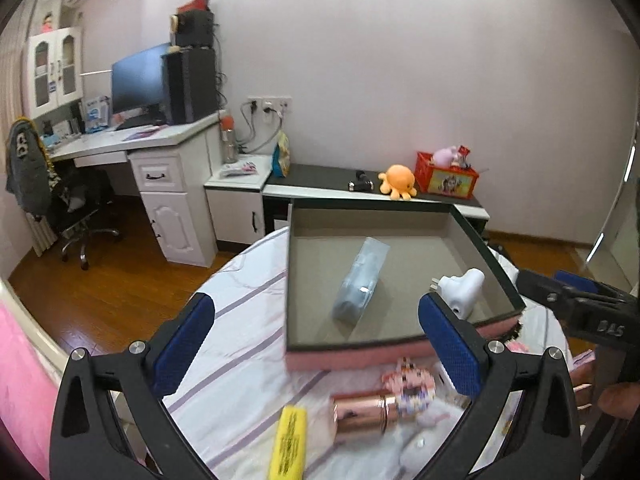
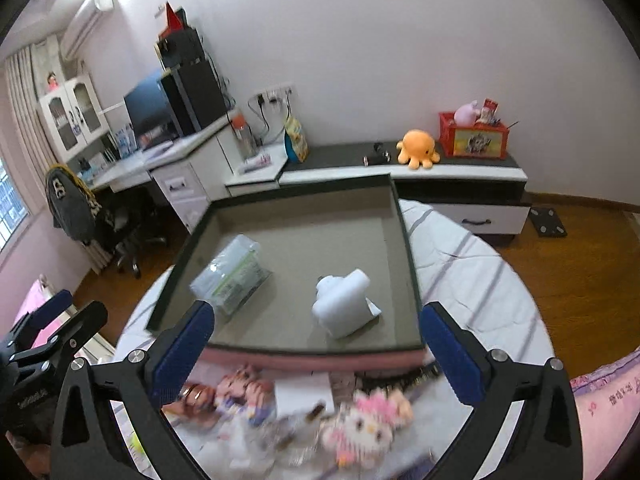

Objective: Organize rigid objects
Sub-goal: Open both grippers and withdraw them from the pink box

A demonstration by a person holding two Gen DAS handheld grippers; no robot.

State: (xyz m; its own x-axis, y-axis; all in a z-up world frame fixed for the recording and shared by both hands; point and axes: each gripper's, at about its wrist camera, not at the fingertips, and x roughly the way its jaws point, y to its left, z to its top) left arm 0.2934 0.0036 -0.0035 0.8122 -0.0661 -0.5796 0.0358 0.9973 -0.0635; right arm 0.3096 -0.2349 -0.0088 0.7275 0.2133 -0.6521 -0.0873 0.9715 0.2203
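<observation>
Pink-edged tray (image 1: 360,358) partly filled, loose items still waiting on the bed

Inside the tray lie a clear packet (image 1: 360,280) and, at its 3 o'clock, a white plug adapter (image 1: 460,288). Left gripper (image 1: 316,344) and right gripper (image 2: 320,354) both hover with jaws wide apart, holding nothing. At the tray's 6 o'clock, outside it, wait a rose-gold tube (image 1: 362,410), a yellow bar (image 1: 288,440) and a pink cat figure (image 2: 366,424)

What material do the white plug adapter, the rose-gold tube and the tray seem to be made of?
White plug adapter: likely hard plastic, smooth and matte, with rounded moulded edges.
Rose-gold tube: looks like metal or metallised plastic, since it has shiny highlights; which one is unclear.
Tray: probably cardboard, with a flat dull grey inside and thin dark walls.
</observation>
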